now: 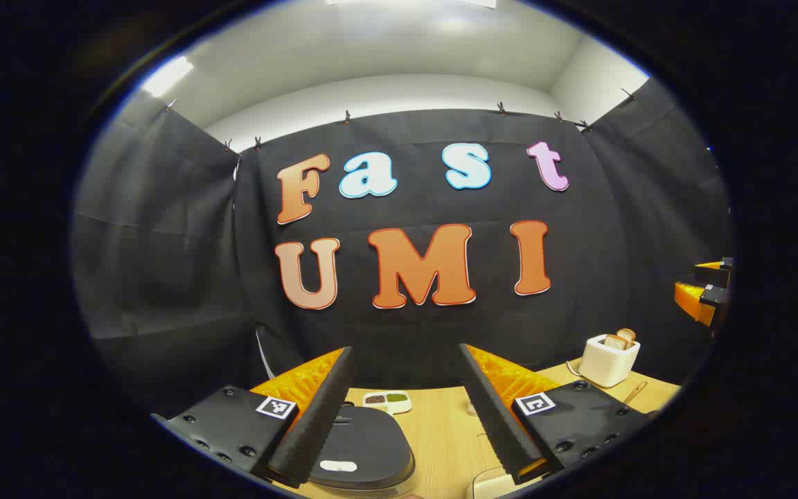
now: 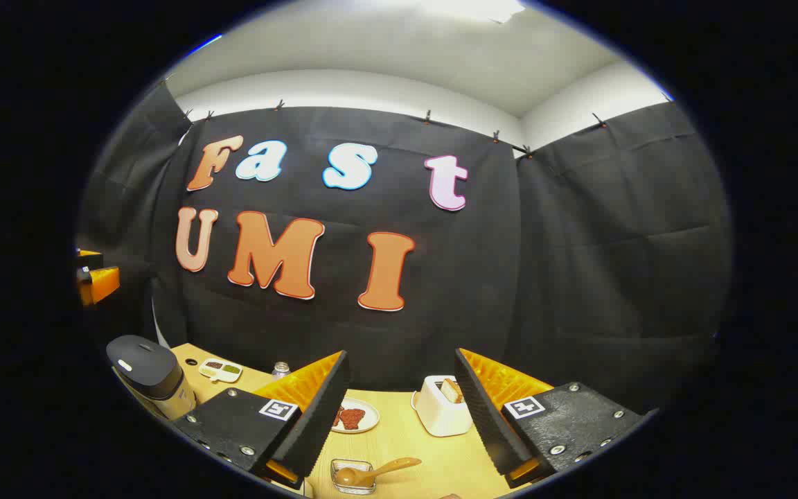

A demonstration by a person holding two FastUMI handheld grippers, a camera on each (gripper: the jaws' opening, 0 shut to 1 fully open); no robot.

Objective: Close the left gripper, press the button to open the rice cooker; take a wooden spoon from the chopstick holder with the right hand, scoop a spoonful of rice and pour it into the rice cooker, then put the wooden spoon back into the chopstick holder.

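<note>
Since the cooker (image 1: 361, 450) lies closed on the surface (image 1: 440, 430) just below our left gripper (image 1: 406, 416), whose jaws stand apart, we judge we must first bring them together, then press down on its button (image 1: 338, 466).

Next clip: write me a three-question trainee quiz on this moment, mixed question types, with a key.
1. True or false: the rice cooker has its lid raised.
2. Multiple choice: the wooden spoon has its bowl resting in A) the toaster, B) a small clear dish, C) the plate of red food.
3. Fill in: in the left gripper view, the left gripper hovers with its jaws ____ above the table, the cooker's dark lid below them.

Key: 1 false, the lid is down. 2 B. 3 open, nothing between them.
</note>
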